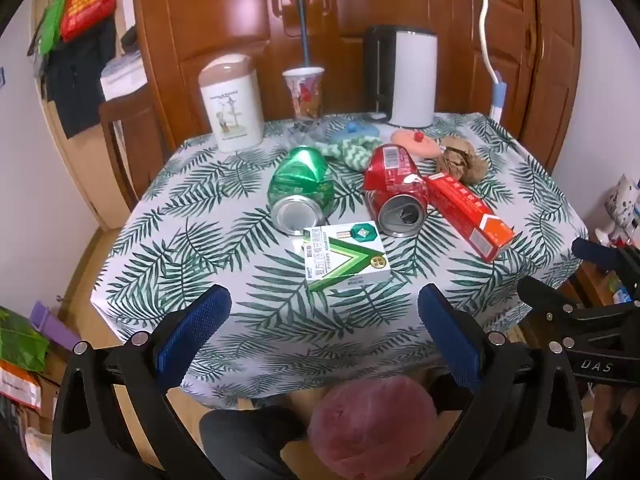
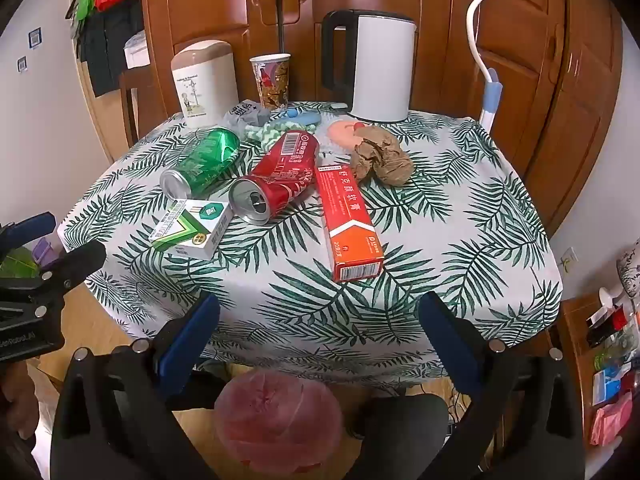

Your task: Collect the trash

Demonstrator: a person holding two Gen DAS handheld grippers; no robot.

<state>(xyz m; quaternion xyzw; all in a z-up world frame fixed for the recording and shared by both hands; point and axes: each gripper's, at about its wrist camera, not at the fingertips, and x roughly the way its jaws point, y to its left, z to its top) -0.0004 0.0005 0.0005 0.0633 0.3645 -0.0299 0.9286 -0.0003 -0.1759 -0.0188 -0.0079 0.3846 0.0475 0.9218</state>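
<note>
Nothing looks collected yet: the green can [image 1: 301, 182], red can [image 1: 394, 190], green-and-white box [image 1: 346, 256], orange box [image 1: 468, 216] and crumpled brown paper [image 1: 460, 160] all lie mid-table on the leaf-print cloth [image 1: 200, 248]. The left tool [image 1: 324, 330] and right tool [image 2: 320, 330] hover at the near edge, jaws wide and empty. A red-lined bin [image 2: 276, 420] waits below; wooden doors [image 1: 224, 8] stand behind.

Left gripper [image 1: 324, 312] — black frame w/ blue ribbed pads [image 1: 192, 324] — is pointing downward at a slant, jaws standing wide apart, nothing between them. Right gripper [image 2: 320, 316], same build, is tilting down likewise — jaws wide, empty. Both are hovering side by side, apart from each other.
</note>
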